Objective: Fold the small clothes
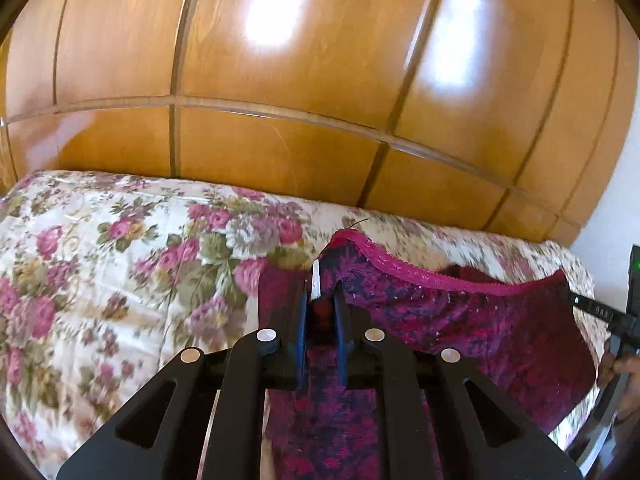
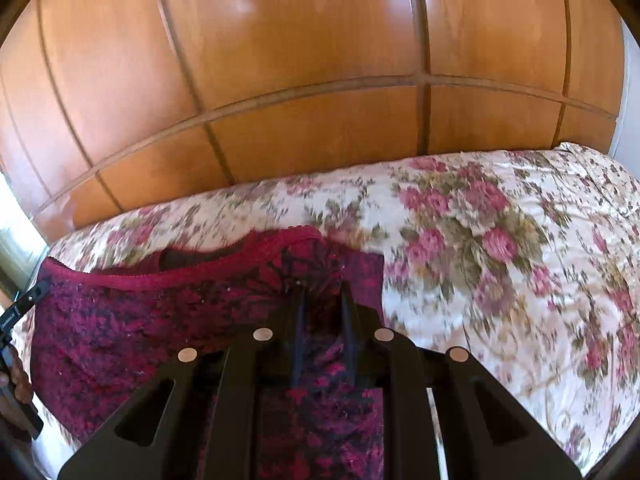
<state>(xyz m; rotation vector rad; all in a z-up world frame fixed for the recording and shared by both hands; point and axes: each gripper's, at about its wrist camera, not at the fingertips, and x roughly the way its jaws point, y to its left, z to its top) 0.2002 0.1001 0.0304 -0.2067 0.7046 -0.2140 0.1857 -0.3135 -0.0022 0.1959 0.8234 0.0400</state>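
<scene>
A small magenta and dark purple patterned garment [image 1: 460,320] with a pink lace waistband hangs stretched between my two grippers above the floral bedspread [image 1: 100,260]. My left gripper [image 1: 324,280] is shut on the garment's left corner. In the right wrist view my right gripper [image 2: 320,292] is shut on the garment [image 2: 140,332] at its right corner. The right gripper also shows at the right edge of the left wrist view [image 1: 600,312], and the left gripper at the left edge of the right wrist view [image 2: 20,308].
The bedspread [image 2: 500,240] covers a bed that runs up against a glossy wooden panelled wardrobe [image 1: 300,80], seen also in the right wrist view [image 2: 300,80]. A white wall [image 1: 608,208] shows at the right.
</scene>
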